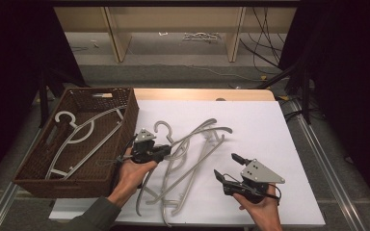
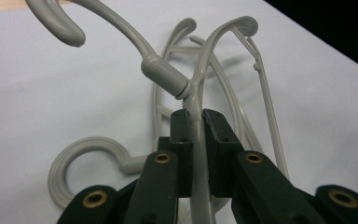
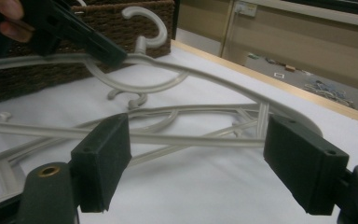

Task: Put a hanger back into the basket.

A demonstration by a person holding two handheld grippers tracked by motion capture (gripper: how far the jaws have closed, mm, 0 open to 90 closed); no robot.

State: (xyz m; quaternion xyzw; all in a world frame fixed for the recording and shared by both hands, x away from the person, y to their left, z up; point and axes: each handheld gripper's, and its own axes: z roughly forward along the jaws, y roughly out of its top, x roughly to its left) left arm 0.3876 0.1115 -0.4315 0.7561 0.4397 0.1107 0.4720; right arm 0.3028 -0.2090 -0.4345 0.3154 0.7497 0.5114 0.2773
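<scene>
Right gripper [image 1: 225, 166] jaws wide and empty, left gripper [image 1: 167, 149] jaws clamped on grey hanger [image 2: 196, 140]

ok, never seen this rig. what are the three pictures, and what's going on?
No robot here: a person holds a two-jaw gripper in each hand. The high view looks down on a white table; the other two pictures come from cameras riding on the grippers, looking along their black jaws. A pile of grey hangers lies on the table, and one hanger lies in the wicker basket at the left. The left gripper is shut on a hanger's arm just below its hook. The right gripper is open, holding nothing.
</scene>
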